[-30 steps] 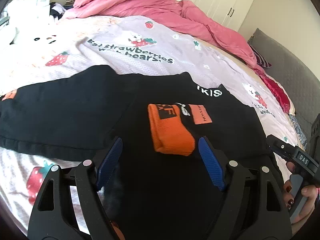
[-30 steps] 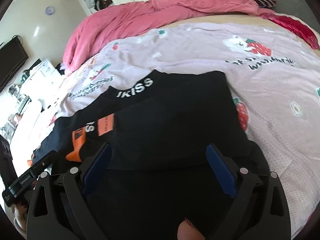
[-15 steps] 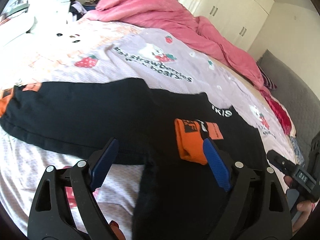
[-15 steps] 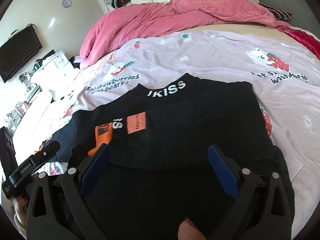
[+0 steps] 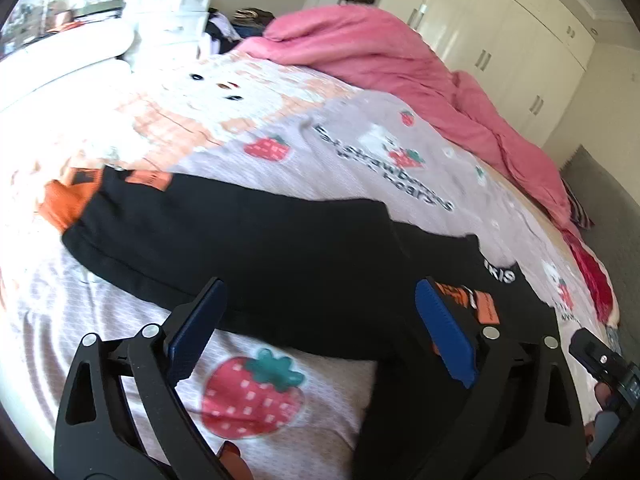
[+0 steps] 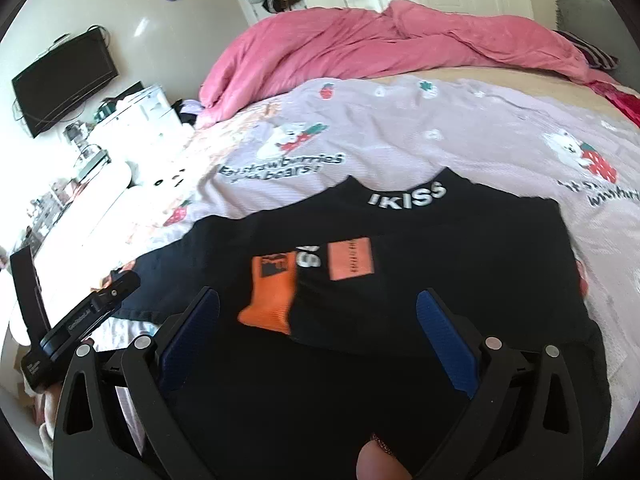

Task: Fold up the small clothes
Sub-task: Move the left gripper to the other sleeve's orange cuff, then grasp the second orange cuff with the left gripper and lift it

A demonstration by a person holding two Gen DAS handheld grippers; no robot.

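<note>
A black sweatshirt (image 6: 460, 248) with orange cuffs lies flat on the bed, its "IKISS" collar (image 6: 406, 196) at the far side. One sleeve is folded across the body, with its orange cuff (image 6: 270, 292) near the middle. The other sleeve (image 5: 240, 236) stretches out to the left and ends in an orange cuff (image 5: 66, 200). My left gripper (image 5: 318, 286) hovers over that sleeve's near edge, its jaws opening, with nothing between them. My right gripper (image 6: 318, 294) stands open above the body just short of the folded sleeve, holding nothing.
The bedspread (image 5: 248, 392) has strawberry and bear prints. A pink duvet (image 6: 380, 40) is heaped at the far side. White drawers (image 5: 172, 4) and clutter stand beyond the bed's left side. A television (image 6: 64, 80) hangs on the wall, and wardrobes (image 5: 500, 40) stand behind.
My left gripper swung left from over the folded orange cuff to the outstretched sleeve, and its jaws widened. My right gripper drew back, so more of the folded sleeve shows.
</note>
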